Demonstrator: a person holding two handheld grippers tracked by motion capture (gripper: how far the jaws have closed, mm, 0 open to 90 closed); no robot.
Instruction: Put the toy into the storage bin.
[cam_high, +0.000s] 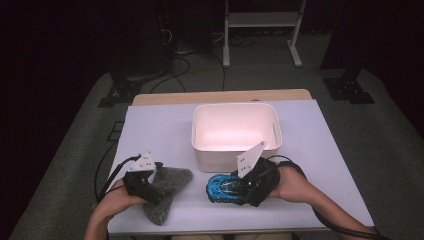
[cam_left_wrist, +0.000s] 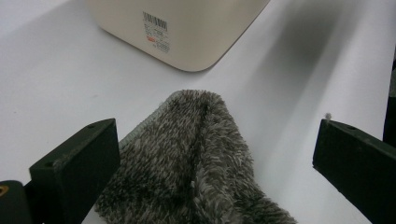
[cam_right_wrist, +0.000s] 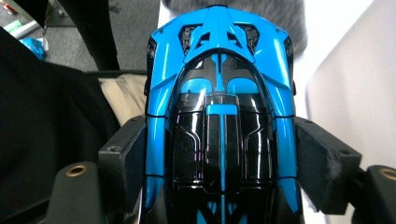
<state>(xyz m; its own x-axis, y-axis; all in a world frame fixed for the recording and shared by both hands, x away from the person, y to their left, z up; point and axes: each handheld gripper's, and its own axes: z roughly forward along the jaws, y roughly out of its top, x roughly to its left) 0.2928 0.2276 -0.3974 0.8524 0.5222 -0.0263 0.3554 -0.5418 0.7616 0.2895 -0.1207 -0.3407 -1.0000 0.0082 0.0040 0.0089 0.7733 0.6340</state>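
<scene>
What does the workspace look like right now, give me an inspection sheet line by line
Surface: white sheet over a wooden table.
Job's things: blue toy car near the front edge; grey fluffy cloth lying flat; white bin behind both, nothing seen inside it.
Clutter: nothing seen.
Grippers: right gripper has its jaws pressed on the car's sides; left gripper is open, one jaw on each side of the cloth, apart from it.
Cables: one black cable trails off each gripper.
Surroundings: dark room, grey floor, white frame and floor wires beyond the table.
</scene>
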